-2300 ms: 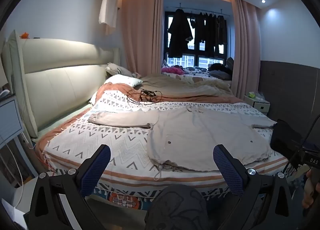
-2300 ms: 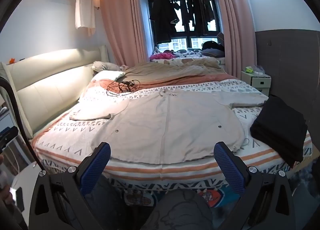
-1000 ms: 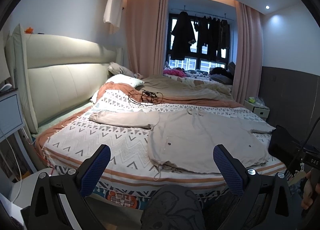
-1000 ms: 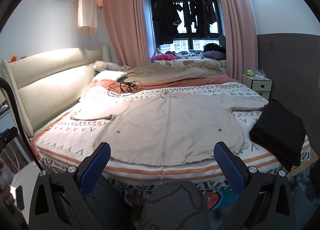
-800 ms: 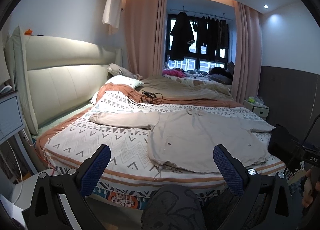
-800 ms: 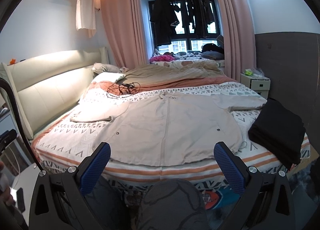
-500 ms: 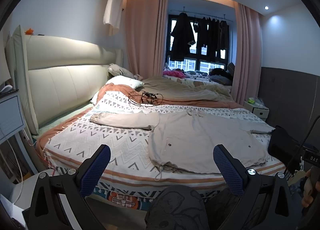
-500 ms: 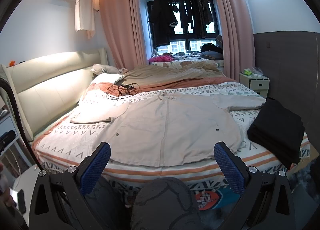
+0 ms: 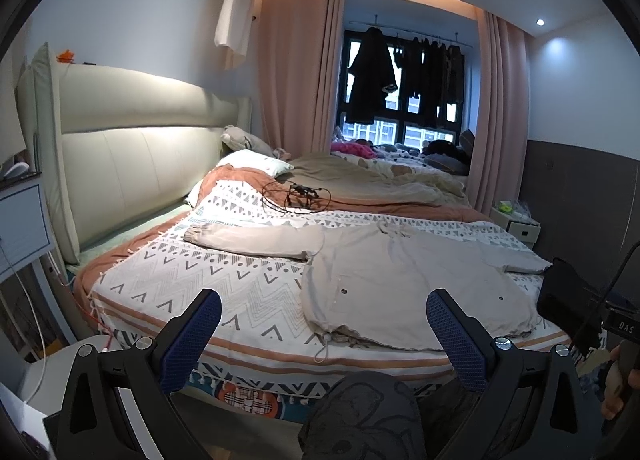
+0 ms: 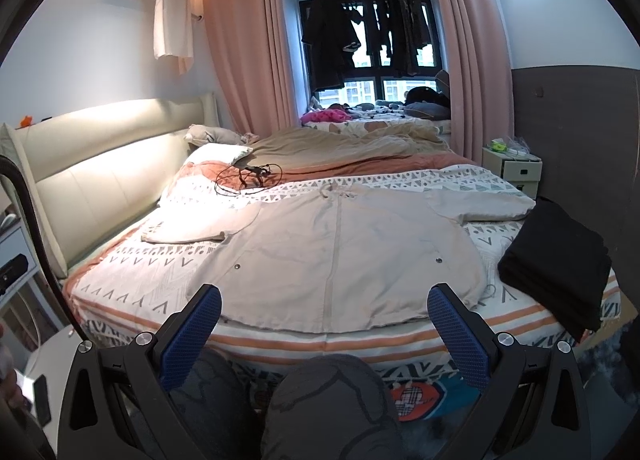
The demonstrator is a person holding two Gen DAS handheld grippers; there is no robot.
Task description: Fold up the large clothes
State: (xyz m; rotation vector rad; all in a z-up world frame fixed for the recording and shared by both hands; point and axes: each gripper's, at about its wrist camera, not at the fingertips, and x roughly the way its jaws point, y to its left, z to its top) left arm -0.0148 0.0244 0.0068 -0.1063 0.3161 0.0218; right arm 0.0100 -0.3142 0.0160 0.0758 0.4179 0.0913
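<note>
A large beige garment [image 10: 340,248] lies spread flat on the bed [image 10: 132,284], its hem along the near edge and its neckline toward the far side. One sleeve [image 9: 256,238] stretches toward the headboard [image 9: 132,164]; the other sleeve [image 10: 480,202] reaches the opposite edge. A folded black stack [image 10: 560,256] sits at the bed's near right corner, just beside that sleeve. A tangle of black cable [image 10: 248,176] rests near the pillow [image 10: 218,152], apart from the garment.

The left tongs [image 9: 320,324] hover short of the bed's near edge, blue pads spread wide, gripping nothing. The right tongs [image 10: 324,320] likewise stand wide apart and empty, above the hem.

A small white nightstand [image 10: 512,166] beyond the bed carries a yellow-green item too small to identify. In the left wrist view, the letters "DAS" [image 9: 626,327] read on a dark part at the right edge.
</note>
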